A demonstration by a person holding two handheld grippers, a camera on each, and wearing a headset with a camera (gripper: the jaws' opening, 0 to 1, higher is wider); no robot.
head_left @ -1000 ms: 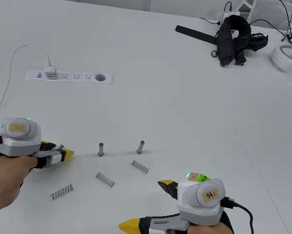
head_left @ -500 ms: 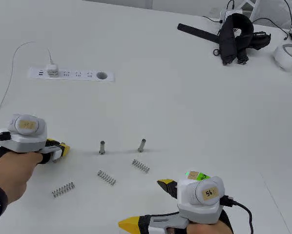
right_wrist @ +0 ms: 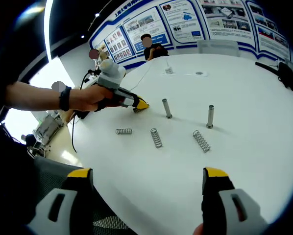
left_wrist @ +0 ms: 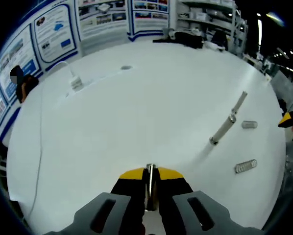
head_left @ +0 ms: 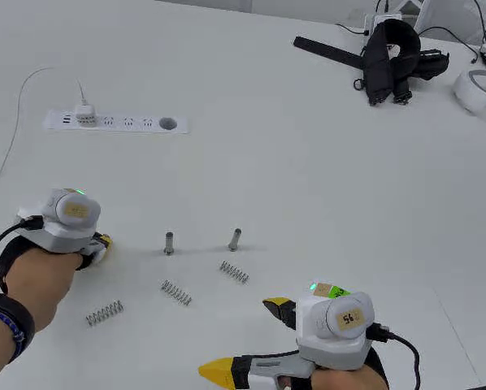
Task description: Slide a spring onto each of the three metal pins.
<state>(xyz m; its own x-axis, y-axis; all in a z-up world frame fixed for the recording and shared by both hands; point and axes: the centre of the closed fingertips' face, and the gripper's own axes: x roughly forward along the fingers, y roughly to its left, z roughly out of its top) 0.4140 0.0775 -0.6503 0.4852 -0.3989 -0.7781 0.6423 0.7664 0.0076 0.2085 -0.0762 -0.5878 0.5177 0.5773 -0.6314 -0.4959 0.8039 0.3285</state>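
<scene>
Two metal pins [head_left: 169, 243] [head_left: 235, 239] stand upright mid-table, seen too as pins [right_wrist: 166, 108] [right_wrist: 210, 116]. Three springs [head_left: 104, 313] [head_left: 176, 292] [head_left: 234, 272] lie flat in front of them. My left gripper [head_left: 101, 241] sits left of the pins with its tips low at the table; its jaws are shut on a third metal pin [left_wrist: 149, 182]. My right gripper [head_left: 247, 341] hovers near the front edge, open and empty, with its jaws [right_wrist: 146, 174] pointing at the springs [right_wrist: 156, 137].
A white power strip [head_left: 113, 123] with a plugged-in charger and cable lies at the back left. Black straps [head_left: 393, 53] and a white headset [head_left: 480, 91] rest at the far right. Bare white table stretches to the right of the pins.
My left gripper has rolled and tipped its nose down toward the table, still holding the pin. The right gripper, standing pins and springs have stayed put.
</scene>
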